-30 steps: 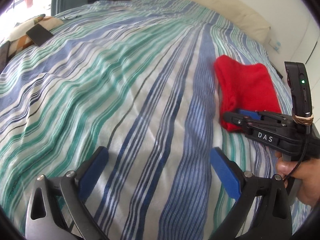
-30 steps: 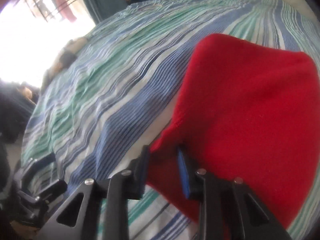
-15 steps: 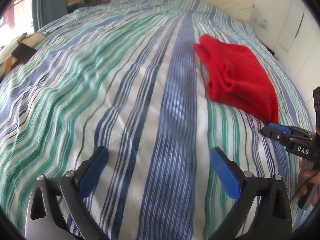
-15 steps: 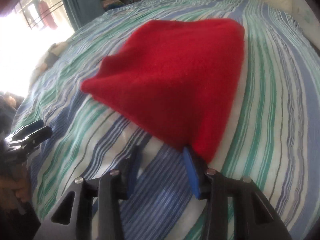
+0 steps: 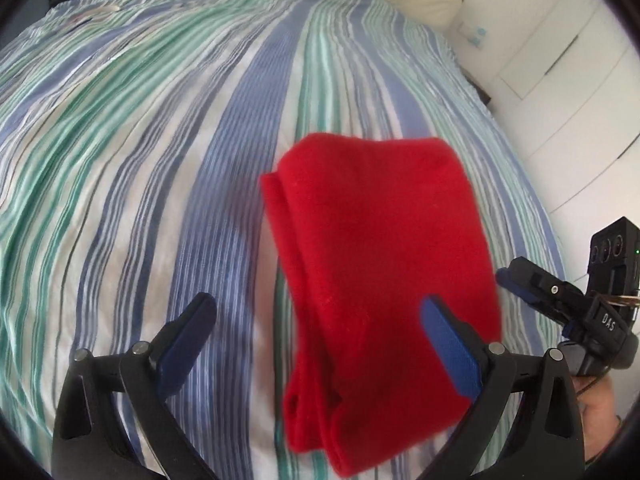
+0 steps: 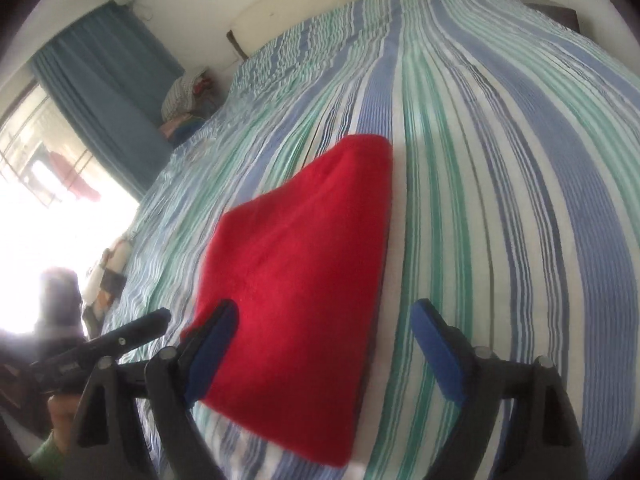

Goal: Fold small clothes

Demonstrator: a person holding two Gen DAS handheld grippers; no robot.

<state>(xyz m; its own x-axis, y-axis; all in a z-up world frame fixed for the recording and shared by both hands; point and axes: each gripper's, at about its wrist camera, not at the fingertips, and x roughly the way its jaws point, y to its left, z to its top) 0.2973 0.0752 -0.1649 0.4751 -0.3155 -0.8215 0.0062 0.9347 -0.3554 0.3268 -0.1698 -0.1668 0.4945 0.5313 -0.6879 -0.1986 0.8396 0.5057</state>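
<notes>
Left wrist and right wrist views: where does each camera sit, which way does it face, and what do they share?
Left wrist: on the left gripper, jaws open, looking down at the red cloth on the striped bed; right gripper and hand at right.
Right wrist: on the right gripper, jaws open, facing the curtain; left gripper at lower left.
Shared: cloth, bed.

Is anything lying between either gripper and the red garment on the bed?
Nothing visible. The folded red garment lies flat on the striped bedsheet, directly before the open left gripper and open right gripper, whose jaws have just been opening.
</notes>
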